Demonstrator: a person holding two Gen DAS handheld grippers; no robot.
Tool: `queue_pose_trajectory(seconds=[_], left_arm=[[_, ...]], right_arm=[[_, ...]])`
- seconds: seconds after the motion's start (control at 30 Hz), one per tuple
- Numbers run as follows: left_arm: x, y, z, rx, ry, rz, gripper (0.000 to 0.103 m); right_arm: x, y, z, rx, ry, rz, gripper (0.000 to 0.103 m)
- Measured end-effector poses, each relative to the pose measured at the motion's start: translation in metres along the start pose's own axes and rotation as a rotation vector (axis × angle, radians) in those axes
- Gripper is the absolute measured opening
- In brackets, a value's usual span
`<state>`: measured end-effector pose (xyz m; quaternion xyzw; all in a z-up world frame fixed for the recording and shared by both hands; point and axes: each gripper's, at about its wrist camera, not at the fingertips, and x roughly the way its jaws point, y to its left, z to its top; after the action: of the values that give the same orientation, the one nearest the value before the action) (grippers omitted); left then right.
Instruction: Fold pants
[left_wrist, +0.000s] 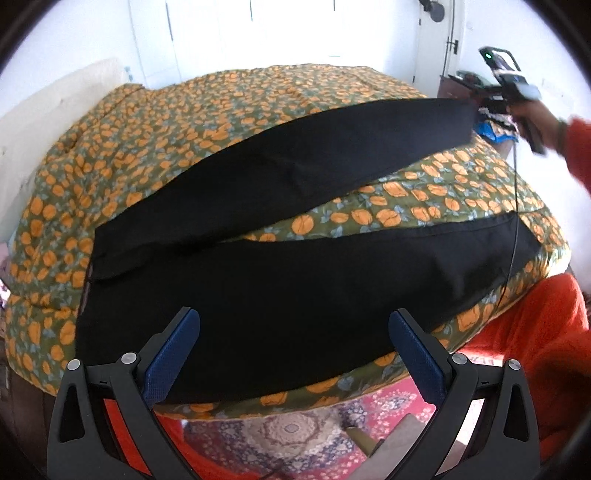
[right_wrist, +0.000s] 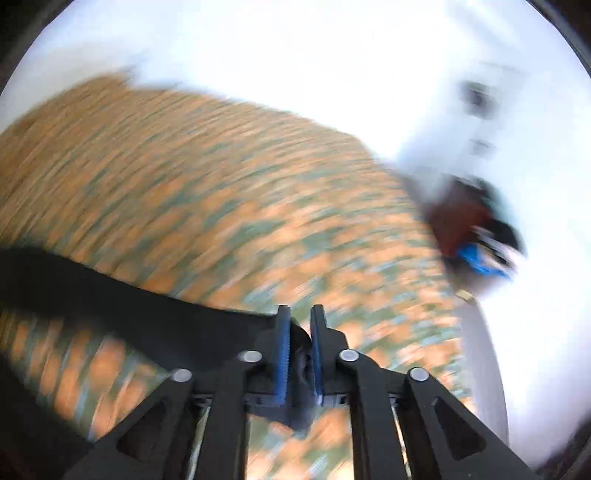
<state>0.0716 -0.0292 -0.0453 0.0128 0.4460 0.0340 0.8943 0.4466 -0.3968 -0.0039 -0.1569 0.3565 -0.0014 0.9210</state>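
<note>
A pair of black pants (left_wrist: 280, 266) lies spread across a bed covered by a green quilt with orange flowers (left_wrist: 155, 140). The left hand-held gripper (left_wrist: 293, 354) hovers above the near edge of the bed with its two blue-padded fingers (left_wrist: 173, 354) standing wide apart and nothing between them; the waist end of the pants lies directly ahead of and below it, not touched by either pad. One pant leg lies flat just beyond this gripper, running off to its right toward the bed's corner. The other leg (left_wrist: 295, 162) stretches farther ahead and up to the right, its cuff end reaching the right hand-held gripper (left_wrist: 495, 107), which a hand (left_wrist: 532, 122) in an orange-red sleeve (left_wrist: 580, 147) holds well off to the right of the left one. In the right wrist view, heavily blurred, the right hand-held gripper (right_wrist: 298, 332) has its jaws drawn narrow with a bunch of black fabric (right_wrist: 301, 347) between the blue pads; the pads appear to press on the cloth, and the leg trails away to the left of this gripper over the quilt. Below the left hand-held gripper a red patterned rug (left_wrist: 295, 432) shows on the floor, and orange-red clothing (left_wrist: 524, 332) fills the area to its lower right.
</note>
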Motion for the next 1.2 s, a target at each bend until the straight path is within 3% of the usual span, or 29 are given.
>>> queue_pose_trajectory(seconds=[0.03,0.07,0.23,0.4,0.5,0.63,0.8,0.9,0.97,1.07,1.2], left_arm=[[-0.001,-0.001,-0.001,0.004,-0.004,0.006,0.102],[0.000,-0.001,-0.002,0.007,-0.006,0.009,0.102],[0.025,0.004,-0.004,-0.023,0.066,-0.025,0.102],[0.039,0.009,-0.003,-0.029,0.089,-0.018,0.102],[0.053,0.029,0.005,-0.056,0.080,0.027,0.102],[0.095,0.087,0.039,-0.124,0.036,0.120,0.102],[0.154,0.157,0.089,-0.276,-0.039,0.247,0.102],[0.201,0.193,0.100,-0.335,-0.017,0.369,0.102],[0.230,0.214,0.093,-0.364,0.051,0.442,0.102],[0.261,0.240,0.067,-0.426,0.162,0.447,0.102],[0.259,0.245,0.045,-0.437,0.110,0.391,0.102]], right_arm=[[0.006,-0.009,0.008,0.021,0.009,-0.042,0.061],[0.014,-0.018,0.015,0.039,0.022,-0.075,0.062],[0.042,-0.020,-0.021,0.061,0.107,0.037,0.062],[0.077,-0.014,-0.088,0.209,0.266,0.209,0.062],[0.071,0.003,-0.113,0.291,0.304,0.332,0.062],[0.053,0.062,-0.130,0.299,0.318,0.536,0.065],[0.024,0.171,-0.110,0.174,0.297,0.754,0.069],[0.016,0.246,-0.083,0.136,0.299,0.866,0.073],[0.013,0.302,-0.065,0.098,0.315,0.941,0.073],[0.013,0.385,-0.046,0.031,0.346,1.069,0.075],[0.039,0.456,-0.044,0.018,0.438,1.140,0.075]])
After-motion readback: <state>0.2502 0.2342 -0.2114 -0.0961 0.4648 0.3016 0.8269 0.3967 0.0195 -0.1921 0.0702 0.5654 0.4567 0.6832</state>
